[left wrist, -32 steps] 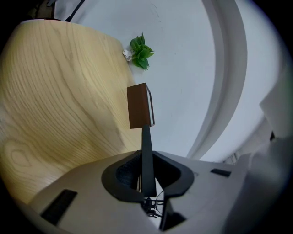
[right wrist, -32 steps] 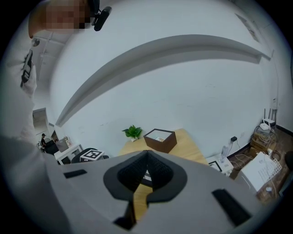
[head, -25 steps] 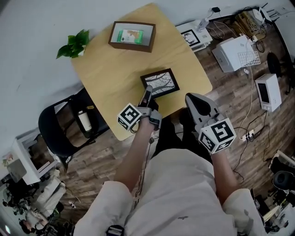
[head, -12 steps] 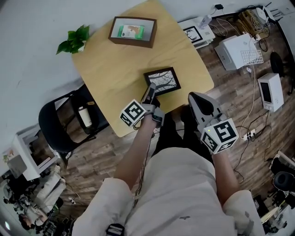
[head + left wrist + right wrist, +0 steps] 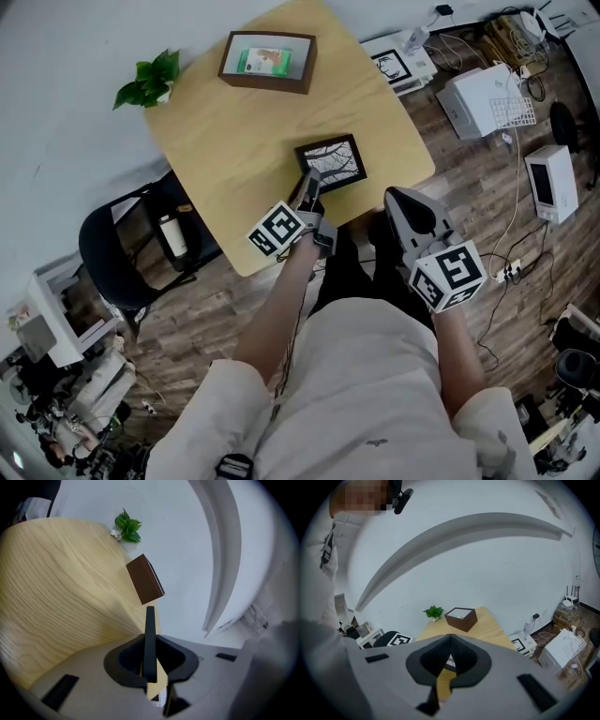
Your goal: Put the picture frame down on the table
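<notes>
Your left gripper (image 5: pixel 150 643) has its fingers drawn in narrow on the black picture frame (image 5: pixel 330 161), with the pads pressing on both faces at its near left corner. In the left gripper view the frame shows edge-on, a thin dark strip running straight out from between the fingers. From the head view the frame sits picture side up over the near part of the wooden table (image 5: pixel 225 141), reaching ahead of your fingertips and a little to their right. I cannot tell whether its far edge touches the tabletop. The gripper is rolled, so in its own view the tabletop slants away on the left of the fingers.

Well ahead of the left fingers, past the frame, stands an open brown box (image 5: pixel 268 61) with something green inside. Farther off, at the table's far corner, there is a small green plant (image 5: pixel 148 82).

Your right gripper (image 5: pixel 450 638) hangs off the table's near edge, to the right of the frame and apart from it. Its fingers are closed together with nothing between them. Straight ahead of those fingertips you see the table, the box and the plant.

Down to the left of your left gripper is a black chair (image 5: pixel 117 253) with a bottle (image 5: pixel 172 246) on it.
</notes>
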Demonstrator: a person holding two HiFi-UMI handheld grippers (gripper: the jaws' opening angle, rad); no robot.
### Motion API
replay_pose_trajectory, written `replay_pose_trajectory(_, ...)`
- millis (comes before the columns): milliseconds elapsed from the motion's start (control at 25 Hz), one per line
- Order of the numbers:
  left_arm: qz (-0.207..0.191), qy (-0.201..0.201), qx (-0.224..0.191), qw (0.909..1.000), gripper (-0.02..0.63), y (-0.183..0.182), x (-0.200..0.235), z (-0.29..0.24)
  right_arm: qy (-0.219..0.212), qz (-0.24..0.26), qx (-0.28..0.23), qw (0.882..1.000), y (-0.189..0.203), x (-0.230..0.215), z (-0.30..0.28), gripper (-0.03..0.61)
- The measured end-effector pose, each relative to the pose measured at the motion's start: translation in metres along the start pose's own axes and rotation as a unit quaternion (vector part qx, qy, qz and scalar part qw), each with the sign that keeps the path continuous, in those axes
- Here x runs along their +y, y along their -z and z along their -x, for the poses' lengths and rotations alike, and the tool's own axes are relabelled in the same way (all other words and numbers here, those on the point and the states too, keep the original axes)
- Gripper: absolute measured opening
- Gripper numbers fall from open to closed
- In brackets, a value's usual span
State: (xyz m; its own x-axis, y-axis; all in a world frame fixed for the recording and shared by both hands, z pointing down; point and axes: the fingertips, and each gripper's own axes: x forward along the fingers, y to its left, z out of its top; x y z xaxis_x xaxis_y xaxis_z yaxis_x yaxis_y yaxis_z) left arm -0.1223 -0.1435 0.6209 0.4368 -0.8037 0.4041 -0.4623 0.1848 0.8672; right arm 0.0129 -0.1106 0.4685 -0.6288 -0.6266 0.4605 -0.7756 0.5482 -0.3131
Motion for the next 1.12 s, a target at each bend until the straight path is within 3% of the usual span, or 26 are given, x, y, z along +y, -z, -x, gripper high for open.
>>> replay_pose_trajectory(480, -0.112, -0.036, 0.027, 0.9927, 0.064, 0.007, 0.003, 0.000, -0.002, 0.002, 0.003, 1.000, 0.000, 0.004, -0.001, -0.002)
replay_pose_trajectory(840, -0.227, -0.106, 0.054, 0.9666, 0.081, 0.003, 0.019, 0.002, -0.001, 0.003, 0.011, 1.000, 0.004, 0.008, -0.004, -0.002)
replay_pose_trajectory(1120, -0.277, -0.141, 0.063, 0.9482, 0.097, -0.003, 0.031, -0.003, -0.001, 0.003, 0.015, 1.000, 0.004, 0.009, -0.009, -0.002)
